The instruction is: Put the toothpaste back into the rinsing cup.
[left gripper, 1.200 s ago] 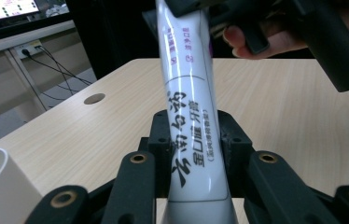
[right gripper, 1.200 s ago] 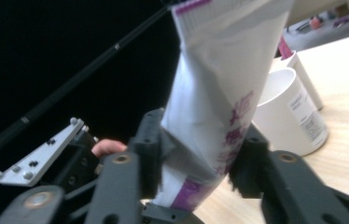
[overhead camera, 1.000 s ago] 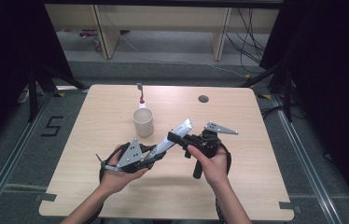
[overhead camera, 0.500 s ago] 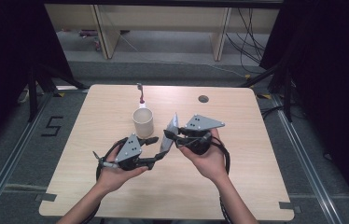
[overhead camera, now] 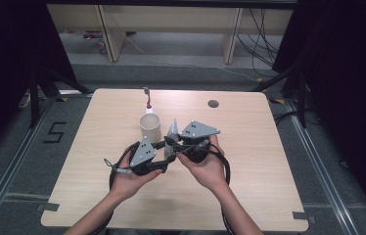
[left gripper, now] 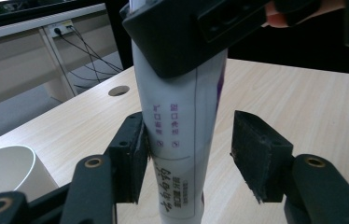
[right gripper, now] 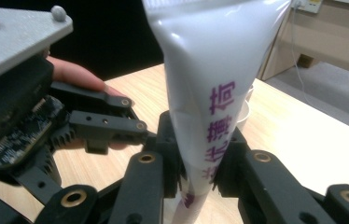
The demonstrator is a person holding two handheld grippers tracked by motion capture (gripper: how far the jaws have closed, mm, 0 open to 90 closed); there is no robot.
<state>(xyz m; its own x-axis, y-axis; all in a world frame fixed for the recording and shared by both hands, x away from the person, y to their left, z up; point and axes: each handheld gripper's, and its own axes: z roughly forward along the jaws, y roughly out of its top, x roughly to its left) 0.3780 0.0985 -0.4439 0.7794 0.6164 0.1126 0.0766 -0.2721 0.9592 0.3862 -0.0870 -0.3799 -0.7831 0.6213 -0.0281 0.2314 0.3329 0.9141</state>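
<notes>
Above the wooden surface (overhead camera: 249, 161), near a paper cup (overhead camera: 150, 127), the right tool (right gripper: 196, 177) grips a white tube (right gripper: 207, 93) upright, while the left tool (left gripper: 189, 154), its jaws just opened, stands around the tube unclamped.

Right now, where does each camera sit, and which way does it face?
High view: above the person's side, facing forward and down onto the table; forearms enter below.
Left gripper view: rides the left gripper, along its jaws, which have just been opening, apart around the tube.
Right gripper view: rides the right gripper, jaws clamped on the tube; left hand's fingers show.
Shared: the tube.
</notes>
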